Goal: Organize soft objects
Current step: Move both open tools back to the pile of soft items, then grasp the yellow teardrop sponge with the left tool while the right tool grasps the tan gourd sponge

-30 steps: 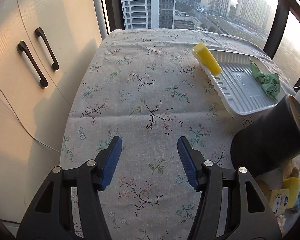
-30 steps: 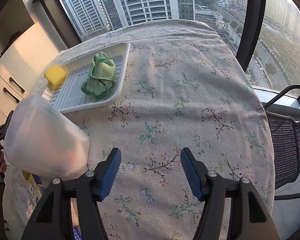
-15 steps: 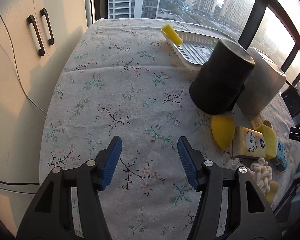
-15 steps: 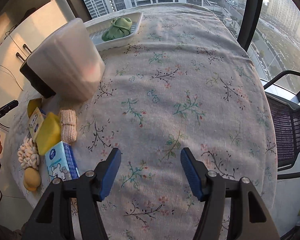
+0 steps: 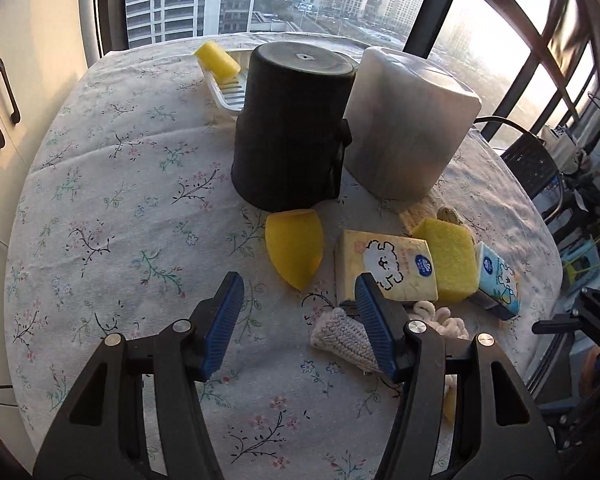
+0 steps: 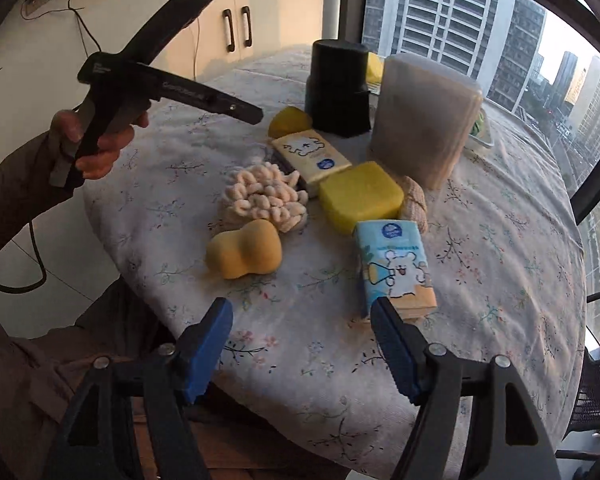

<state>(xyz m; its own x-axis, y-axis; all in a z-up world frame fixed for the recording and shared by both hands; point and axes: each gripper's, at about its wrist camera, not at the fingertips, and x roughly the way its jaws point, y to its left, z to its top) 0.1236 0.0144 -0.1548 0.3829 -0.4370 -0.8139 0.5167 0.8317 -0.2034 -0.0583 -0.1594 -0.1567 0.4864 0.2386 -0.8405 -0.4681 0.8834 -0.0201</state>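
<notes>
Your soft pile sits on the floral tablecloth point(image 5: 112, 184), clustered in front of the upturned black bucket point(image 5: 296, 128) and frosted bin point(image 5: 410, 124); white tray point(image 5: 230, 94) behind them holds a yellow sponge point(image 5: 217, 63).

Right gripper point(image 6: 302, 354): jaws apart, just been opening wider, nothing between them. Blue tissue pack point(image 6: 394, 268) lies just ahead, off toward its right pad, long axis running away from you, roughly in line with the fingers. My read: that's your nearest pick; shift right.

Left gripper point(image 5: 298, 320): jaws apart, empty, knitted pad point(image 5: 342, 336) beside the right finger.

Writing: both tissue packs carry a cartoon bear and a round blue logo, text too small to read.
</notes>
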